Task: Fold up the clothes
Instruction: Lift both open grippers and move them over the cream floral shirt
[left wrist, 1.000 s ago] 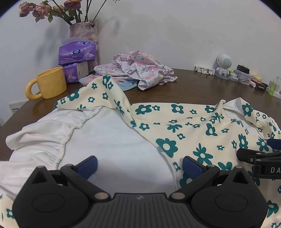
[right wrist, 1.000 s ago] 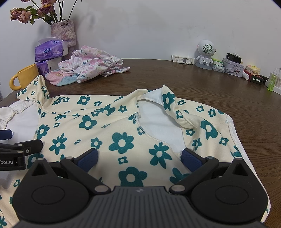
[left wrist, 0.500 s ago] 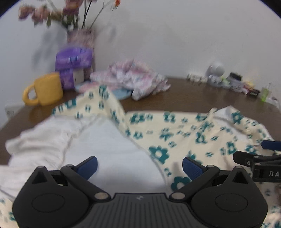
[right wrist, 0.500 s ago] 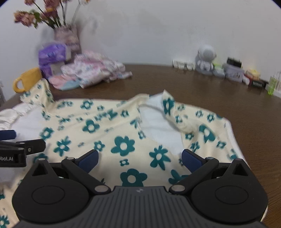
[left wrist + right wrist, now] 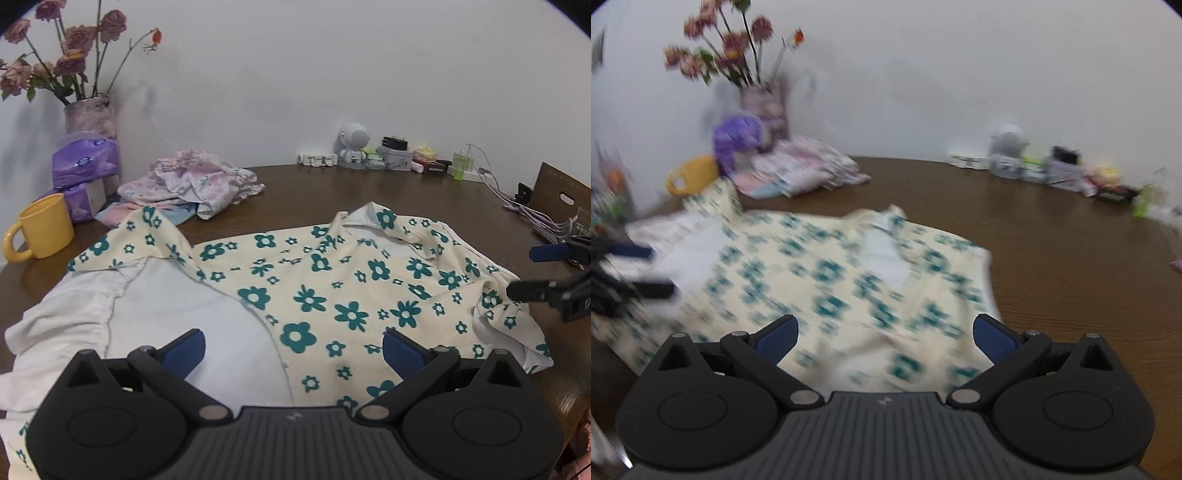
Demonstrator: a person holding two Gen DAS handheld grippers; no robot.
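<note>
The flowered dress lies spread on the table. Both the left gripper and the right gripper hover above it, fingers wide, holding nothing.

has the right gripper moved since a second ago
Yes. The right gripper has pulled up and back: in its view the vase and table sit lower and farther, with motion blur.

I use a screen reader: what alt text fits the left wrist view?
A cream garment with teal flowers lies spread on a brown table, the open left gripper above it. The right gripper shows at the right edge.
</note>
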